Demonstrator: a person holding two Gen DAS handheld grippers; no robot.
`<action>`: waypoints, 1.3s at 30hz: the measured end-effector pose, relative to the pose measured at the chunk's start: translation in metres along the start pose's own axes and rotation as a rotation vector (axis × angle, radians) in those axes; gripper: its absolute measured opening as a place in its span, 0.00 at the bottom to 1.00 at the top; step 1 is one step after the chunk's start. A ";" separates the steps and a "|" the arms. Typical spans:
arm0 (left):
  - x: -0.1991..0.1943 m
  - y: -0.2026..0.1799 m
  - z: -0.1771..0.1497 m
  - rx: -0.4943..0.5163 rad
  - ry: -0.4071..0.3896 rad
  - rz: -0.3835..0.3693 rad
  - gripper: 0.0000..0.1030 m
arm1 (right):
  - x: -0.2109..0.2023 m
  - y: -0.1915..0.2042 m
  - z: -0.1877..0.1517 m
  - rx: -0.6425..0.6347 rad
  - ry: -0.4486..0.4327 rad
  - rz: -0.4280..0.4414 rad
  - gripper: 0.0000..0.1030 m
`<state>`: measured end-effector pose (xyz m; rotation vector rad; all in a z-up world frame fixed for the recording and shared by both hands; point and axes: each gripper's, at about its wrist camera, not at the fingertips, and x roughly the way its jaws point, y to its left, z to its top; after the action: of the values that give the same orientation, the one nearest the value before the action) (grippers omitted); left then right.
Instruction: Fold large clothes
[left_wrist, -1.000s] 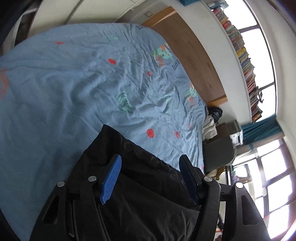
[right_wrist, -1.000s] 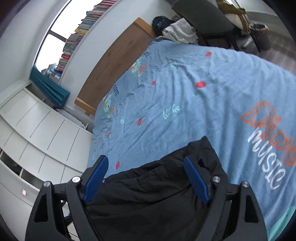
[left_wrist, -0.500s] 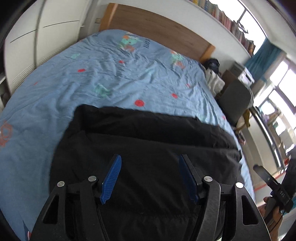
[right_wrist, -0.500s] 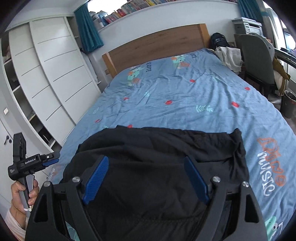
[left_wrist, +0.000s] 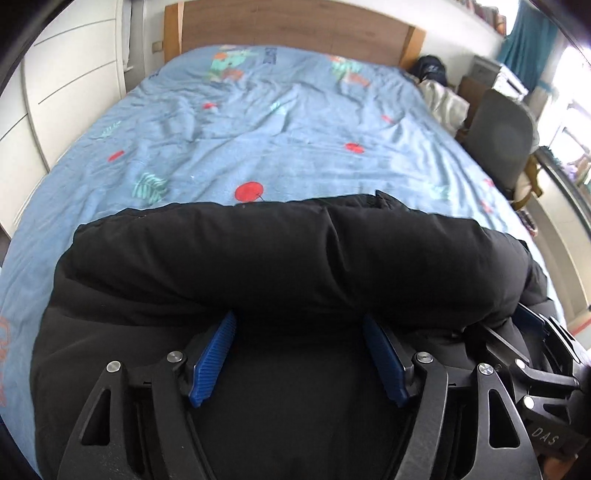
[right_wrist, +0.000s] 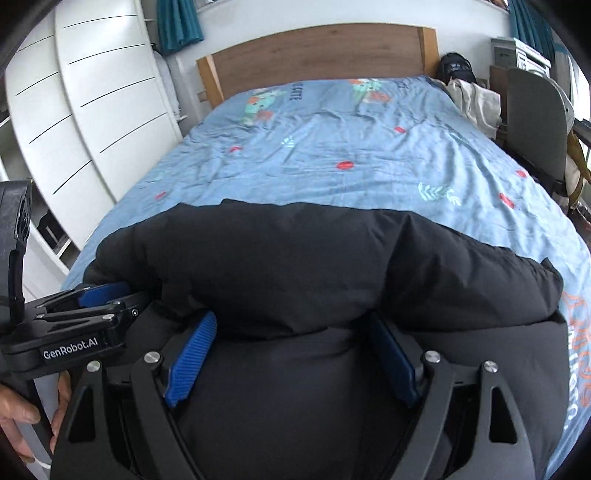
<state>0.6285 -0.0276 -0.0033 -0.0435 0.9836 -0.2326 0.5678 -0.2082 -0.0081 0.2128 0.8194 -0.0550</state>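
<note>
A large black padded jacket (left_wrist: 280, 254) lies on the near end of a bed, also in the right wrist view (right_wrist: 314, 258). A thick folded roll of it bulges across both views. My left gripper (left_wrist: 299, 321) is open, its blue fingertips tucked under the roll's near edge. My right gripper (right_wrist: 291, 317) is open too, tips under the same roll. Each gripper shows in the other's view: the right at the lower right (left_wrist: 532, 325), the left at the lower left (right_wrist: 103, 291). Neither pinches the cloth.
The bed has a blue patterned duvet (left_wrist: 280, 122) and a wooden headboard (right_wrist: 317, 55). White wardrobe doors (right_wrist: 92, 96) stand left of the bed. A grey chair (left_wrist: 506, 144) with clothes stands at the right. My hand (right_wrist: 22, 417) holds the left gripper's handle.
Both grippers have swung to face the headboard and dropped onto the jacket. The jacket's far part now forms a thick roll over the fingertips. The grippers have come close together.
</note>
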 end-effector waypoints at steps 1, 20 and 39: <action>0.006 -0.002 0.005 -0.003 0.008 0.006 0.70 | 0.009 -0.004 0.007 0.004 0.008 -0.006 0.81; 0.040 0.072 0.031 -0.111 0.114 0.027 0.80 | 0.042 -0.102 0.024 0.182 0.071 -0.052 0.81; -0.024 0.185 -0.019 -0.300 0.055 0.233 0.83 | -0.033 -0.227 -0.033 0.337 0.069 -0.329 0.81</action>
<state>0.6322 0.1593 -0.0203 -0.1963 1.0622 0.1293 0.4923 -0.4243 -0.0440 0.3968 0.9052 -0.4998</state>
